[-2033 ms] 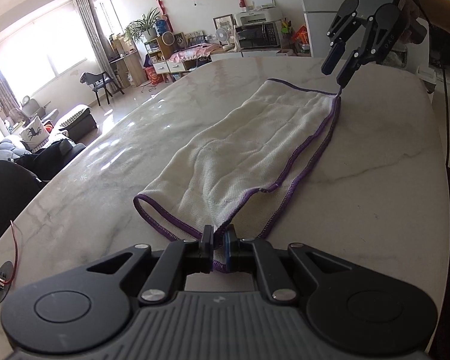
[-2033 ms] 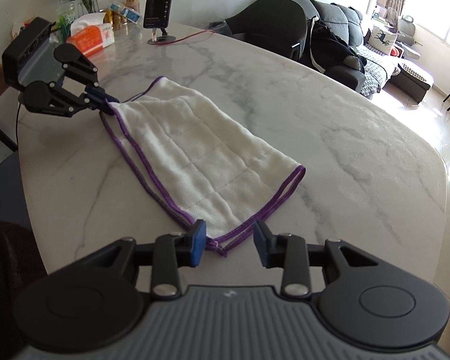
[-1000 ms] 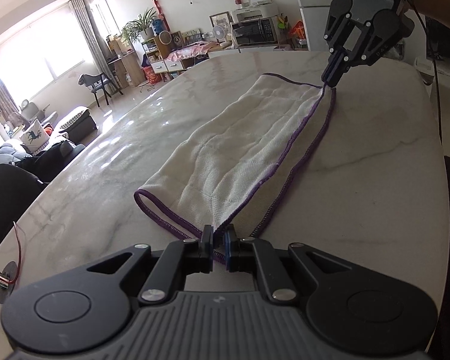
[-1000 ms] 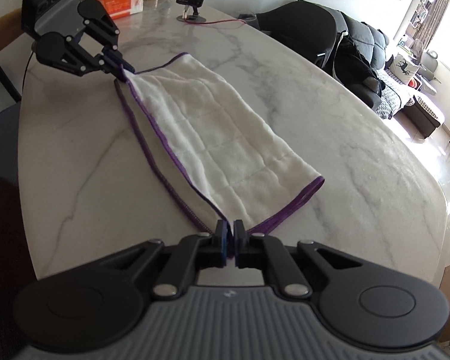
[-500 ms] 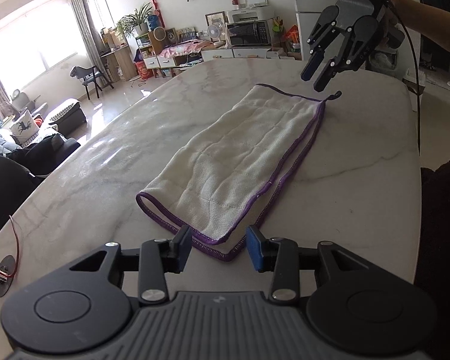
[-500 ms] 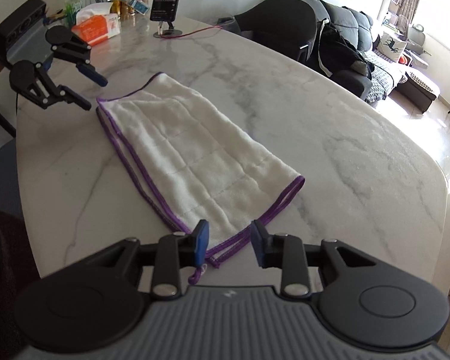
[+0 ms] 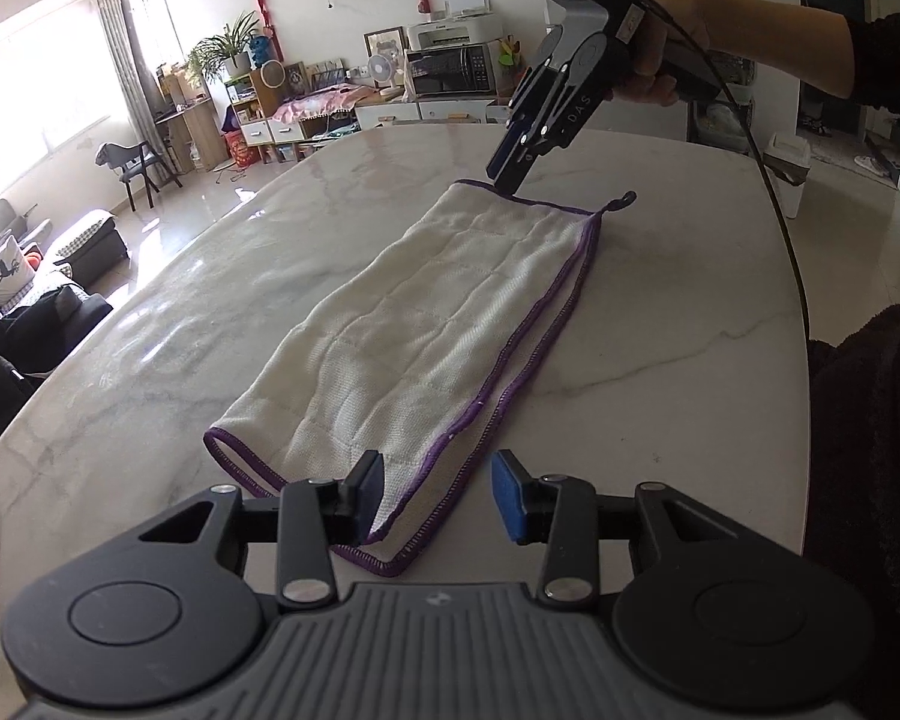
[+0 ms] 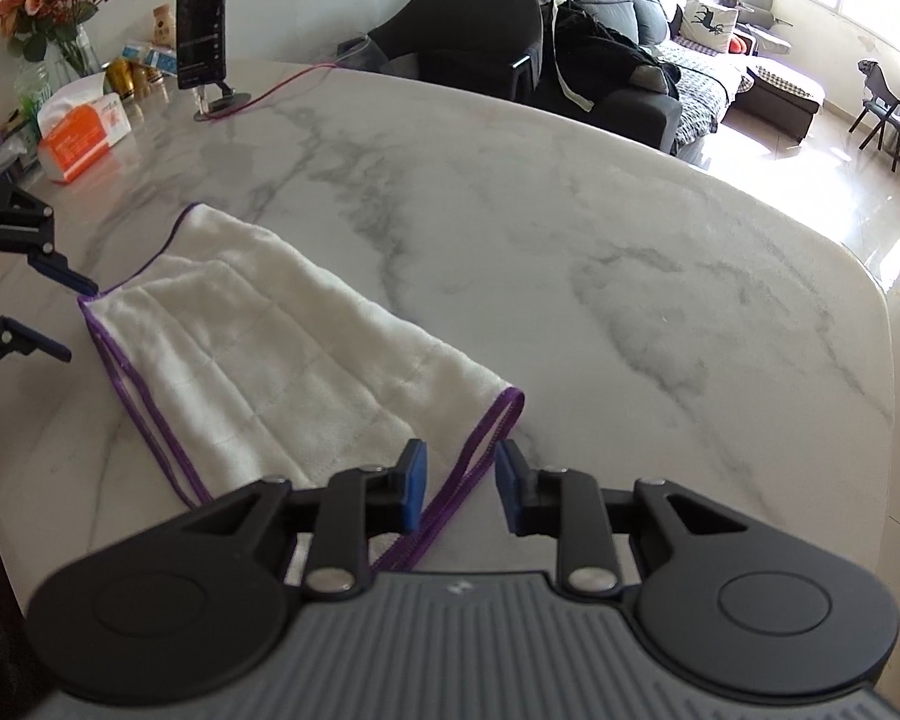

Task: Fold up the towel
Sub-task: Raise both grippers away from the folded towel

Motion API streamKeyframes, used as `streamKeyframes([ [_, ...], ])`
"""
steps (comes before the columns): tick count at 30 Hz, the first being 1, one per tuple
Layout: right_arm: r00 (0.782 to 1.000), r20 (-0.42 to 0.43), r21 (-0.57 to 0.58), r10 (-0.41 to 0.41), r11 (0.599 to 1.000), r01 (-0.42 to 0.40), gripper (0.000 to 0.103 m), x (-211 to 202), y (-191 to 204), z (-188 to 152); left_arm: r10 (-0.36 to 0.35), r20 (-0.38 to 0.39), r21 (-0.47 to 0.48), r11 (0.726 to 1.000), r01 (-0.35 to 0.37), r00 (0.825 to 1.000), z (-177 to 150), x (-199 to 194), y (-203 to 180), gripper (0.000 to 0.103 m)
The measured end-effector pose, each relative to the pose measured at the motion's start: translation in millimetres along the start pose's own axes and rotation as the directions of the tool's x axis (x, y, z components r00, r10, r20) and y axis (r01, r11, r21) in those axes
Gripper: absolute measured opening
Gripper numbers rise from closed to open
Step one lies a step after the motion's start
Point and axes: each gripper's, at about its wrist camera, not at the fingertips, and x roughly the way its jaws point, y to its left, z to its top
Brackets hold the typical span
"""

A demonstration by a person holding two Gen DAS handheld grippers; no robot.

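The white towel (image 7: pixel 426 324) with purple trim lies flat on the marble table (image 7: pixel 660 324), folded in half lengthwise. My left gripper (image 7: pixel 439 501) is open at the near short end, and the towel's corner lies by its left finger. My right gripper (image 7: pixel 510 171) hovers at the far short end near the folded side. In the right wrist view my right gripper (image 8: pixel 461 489) is open, with the purple short edge of the towel (image 8: pixel 282 372) running between its fingers. The left gripper (image 8: pixel 69 315) shows open at the opposite end.
A phone on a stand (image 8: pixel 201 24), a red cable (image 8: pixel 282 90), a tissue box (image 8: pixel 81 135) and a flower vase (image 8: pixel 36 12) stand at one end of the table. A person's hand (image 7: pixel 678 30) holds the right gripper. The table edge (image 8: pixel 858 312) curves nearby.
Both grippers were shut on the towel's corners a second ago and have opened, leaving the towel flat. The right gripper has since moved along its short edge toward the folded side.
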Motion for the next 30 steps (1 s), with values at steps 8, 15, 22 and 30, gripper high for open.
streamKeyframes([
  [8, 1.000, 0.002, 0.090, -0.006, 0.996, 0.006, 0.005, 12.0, -18.8, 13.7, -0.028, -0.044, 0.031, 0.999, 0.030, 0.999, 0.0, 16.2, -7.5, 0.041],
  [15, 0.999, 0.035, 0.065, -0.025, 0.998, 0.023, 0.003, 4.8, -16.1, 23.0, -0.046, -0.051, 0.027, 0.999, 0.047, 0.998, -0.9, 19.2, -10.0, 0.041],
  [22, 0.999, 0.047, 0.012, -0.023, 1.000, 0.022, 0.023, 0.1, -5.1, 25.4, -0.007, -0.046, 0.020, 1.000, 0.008, 0.999, -4.3, 9.2, -10.4, 0.041],
  [30, 0.999, 0.041, -0.100, 0.033, 0.995, -0.028, 0.026, -1.1, 23.3, 24.0, 0.042, -0.062, 0.012, 0.999, -0.042, 0.997, -9.1, -4.1, -3.9, 0.039],
])
